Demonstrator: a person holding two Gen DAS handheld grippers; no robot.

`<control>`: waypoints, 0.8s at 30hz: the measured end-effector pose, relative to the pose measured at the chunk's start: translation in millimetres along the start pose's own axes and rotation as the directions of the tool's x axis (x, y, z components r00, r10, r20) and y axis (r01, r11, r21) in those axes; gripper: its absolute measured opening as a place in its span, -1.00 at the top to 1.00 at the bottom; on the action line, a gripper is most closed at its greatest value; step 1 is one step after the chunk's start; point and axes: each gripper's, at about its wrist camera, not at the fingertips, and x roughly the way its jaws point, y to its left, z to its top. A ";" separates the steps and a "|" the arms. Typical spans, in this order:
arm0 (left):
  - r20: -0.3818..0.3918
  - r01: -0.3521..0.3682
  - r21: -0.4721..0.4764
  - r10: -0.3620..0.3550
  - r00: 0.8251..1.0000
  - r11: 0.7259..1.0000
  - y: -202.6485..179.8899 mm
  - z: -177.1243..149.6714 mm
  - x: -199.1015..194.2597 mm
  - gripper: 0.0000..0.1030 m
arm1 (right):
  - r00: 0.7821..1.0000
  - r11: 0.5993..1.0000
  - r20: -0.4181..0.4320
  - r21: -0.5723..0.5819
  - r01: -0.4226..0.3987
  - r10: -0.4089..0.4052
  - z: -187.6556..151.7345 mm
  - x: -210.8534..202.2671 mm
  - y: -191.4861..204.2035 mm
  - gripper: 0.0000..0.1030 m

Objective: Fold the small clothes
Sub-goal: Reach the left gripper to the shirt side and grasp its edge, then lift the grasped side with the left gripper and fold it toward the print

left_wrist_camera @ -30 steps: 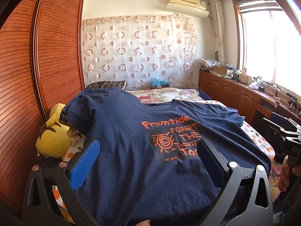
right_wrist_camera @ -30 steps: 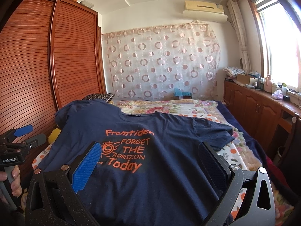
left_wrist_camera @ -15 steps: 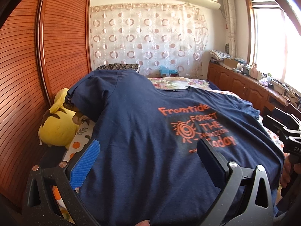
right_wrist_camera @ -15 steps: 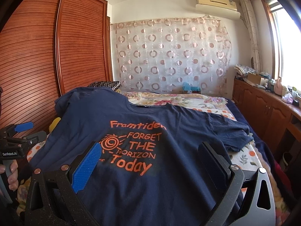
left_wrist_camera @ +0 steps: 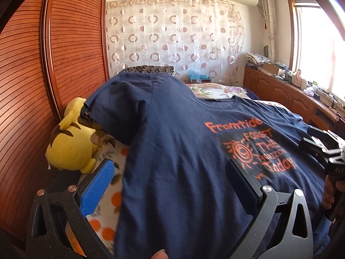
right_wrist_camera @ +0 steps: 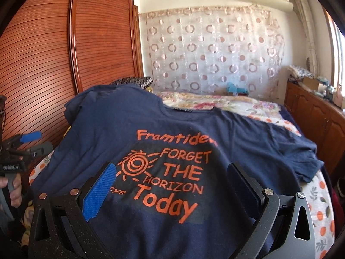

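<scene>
Closing in on the shirt — both claws low over the hem, nothing gripped yet

Left wrist view: the left claw has dropped nearer the navy T-shirt than it was a second ago; the cloth now fills more of the frame and the orange print has slid toward the right edge. Its jaws stand wide apart and hold nothing, with the blue ribbed pad over the orange-dotted bed sheet just outside the shirt's left edge. That reads as lining up to take the lower left corner. The shirt is soft matte knit, lying front-up on the bed, one short sleeve humped over a plump yellow plush toy. The right claw shows at the far right, held in a hand.

Right wrist view: the right claw has also come closer — the lettering looms larger. Jaws wide apart, empty, straddling the print. The far sleeve lies flat on the sheet. Judging by this, folding proper has not begun; the hem grasp comes next.
</scene>
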 end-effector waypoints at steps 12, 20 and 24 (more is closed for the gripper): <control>-0.045 -0.023 -0.048 0.021 0.999 0.999 65.0 37.2 43.7 -0.77 | 0.998 1.000 -0.067 -0.030 0.000 -0.002 5.9 10.2 -0.4 -0.99; -0.117 0.017 -0.180 -0.039 0.992 0.983 105.4 46.3 87.7 -0.27 | 0.998 0.998 -0.056 -0.059 0.022 -0.026 5.7 9.1 14.2 -0.99; -0.120 0.010 -0.188 -0.033 0.992 0.982 107.8 48.7 95.9 -0.07 | 0.998 0.998 -0.053 -0.059 0.021 -0.024 5.6 9.8 14.4 -0.99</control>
